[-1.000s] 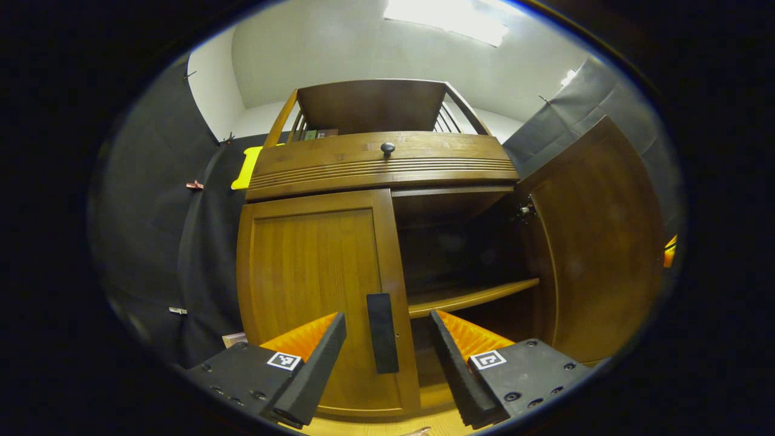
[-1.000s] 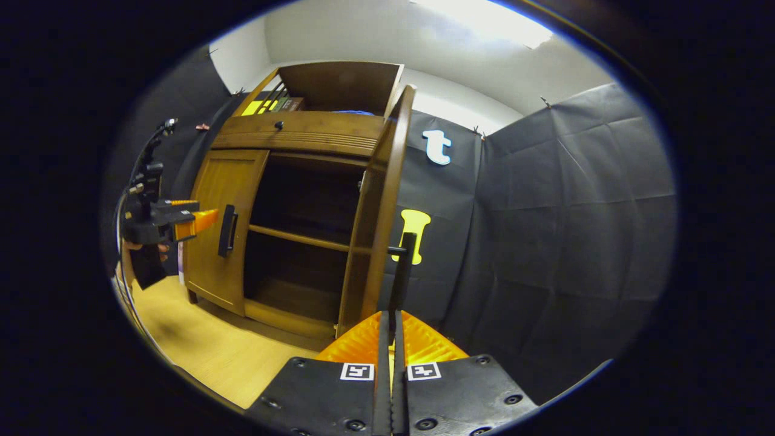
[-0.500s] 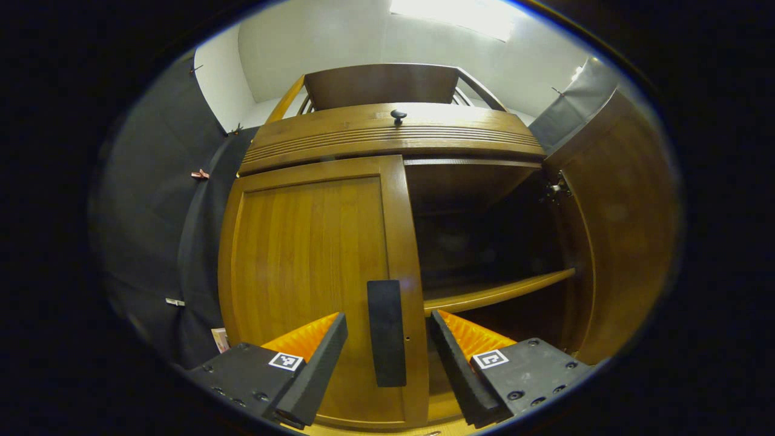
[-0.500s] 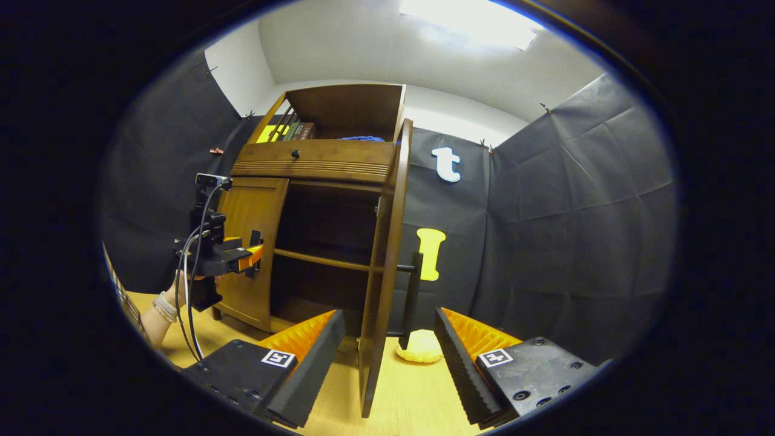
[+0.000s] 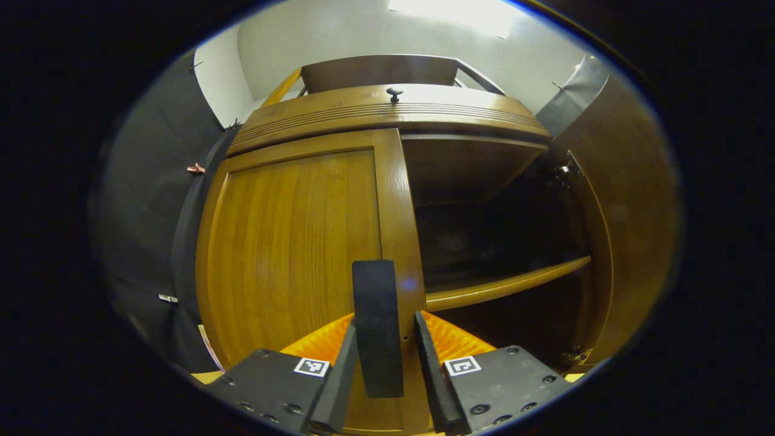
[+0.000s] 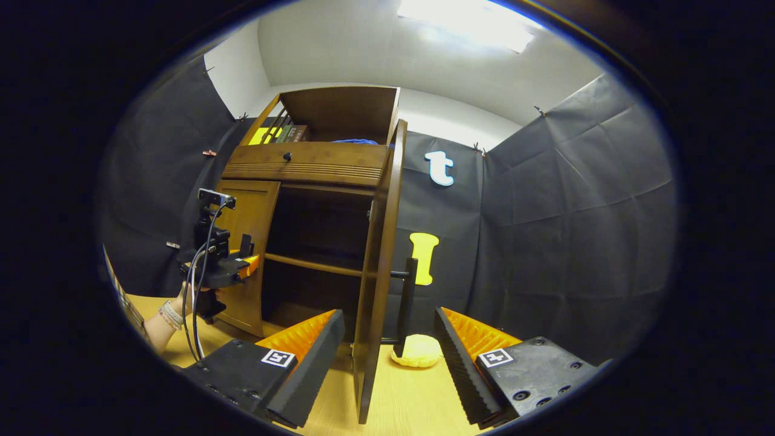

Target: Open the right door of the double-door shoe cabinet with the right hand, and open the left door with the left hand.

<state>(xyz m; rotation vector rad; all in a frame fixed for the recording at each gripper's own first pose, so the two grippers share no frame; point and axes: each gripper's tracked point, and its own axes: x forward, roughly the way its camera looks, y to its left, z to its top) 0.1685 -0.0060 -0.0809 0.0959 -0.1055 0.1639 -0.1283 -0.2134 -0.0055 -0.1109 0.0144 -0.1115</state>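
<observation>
Inside the shoe cabinet [image 5: 387, 109], the space behind the shelf [image 5: 505, 283] is too dark to make out. The right door [image 6: 376, 266] stands edge-on and covers part of its handle [image 6: 405, 306] and part of the yellow lump [image 6: 416, 351].

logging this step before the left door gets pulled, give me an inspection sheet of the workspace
surface: light wood floor, cabinet stands on it
job's things: right door swung wide open; left door shut, its handle between the left gripper's fingers
clutter: yellow round object on the floor by the right door; items on the top shelf
grippers: left gripper closed around the handle; right gripper open, off the right door
cables: black cables hang from the left gripper
surroundings: black cloth wall, ceiling light
</observation>
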